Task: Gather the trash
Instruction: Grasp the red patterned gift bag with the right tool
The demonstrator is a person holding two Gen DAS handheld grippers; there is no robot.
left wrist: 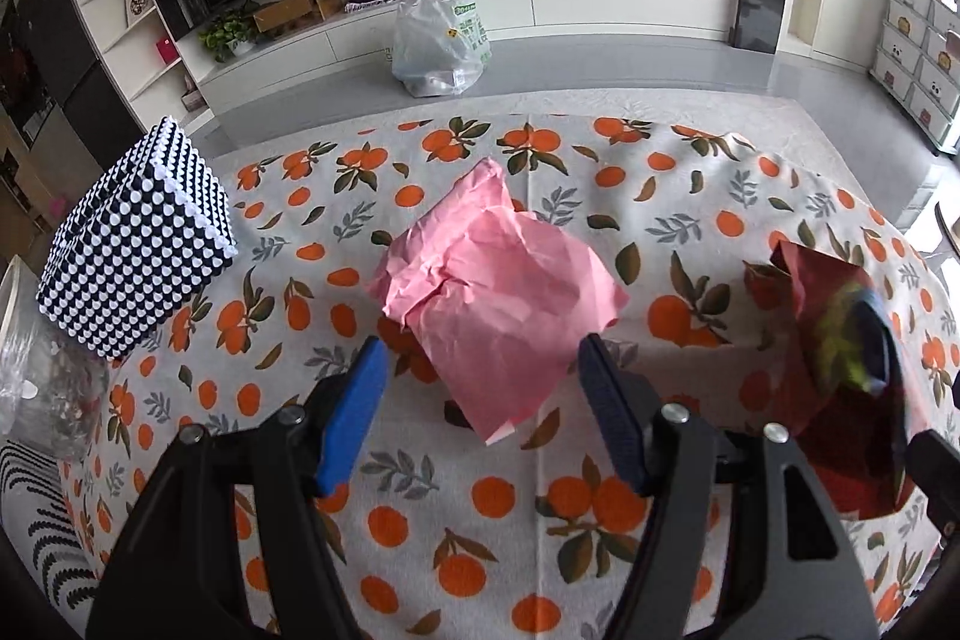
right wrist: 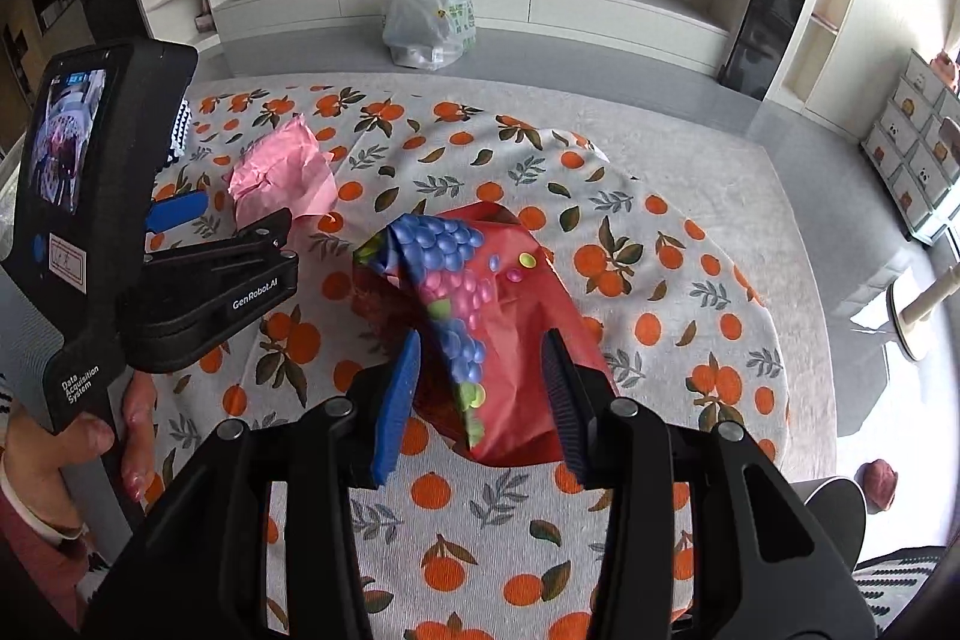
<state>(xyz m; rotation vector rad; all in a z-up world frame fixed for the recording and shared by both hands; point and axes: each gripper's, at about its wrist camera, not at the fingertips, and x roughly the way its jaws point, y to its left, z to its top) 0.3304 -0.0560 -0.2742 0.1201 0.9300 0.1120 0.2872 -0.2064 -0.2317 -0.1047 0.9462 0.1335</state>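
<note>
Hovering both claws half open and empty, the left claw [left wrist: 480,370] over the pink paper [left wrist: 492,280] and the right claw [right wrist: 486,370] over the red wrapper [right wrist: 498,328] on the worktop [left wrist: 540,520], risks snagging the loose tablecloth along with the flimsy sheets, or the crumpled paper just sliding out.

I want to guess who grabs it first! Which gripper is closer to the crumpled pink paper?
Left. The left gripper hovers right over the pink paper, its open fingers on either side of the near end. The right gripper is off to the side, over the red paper.
</note>
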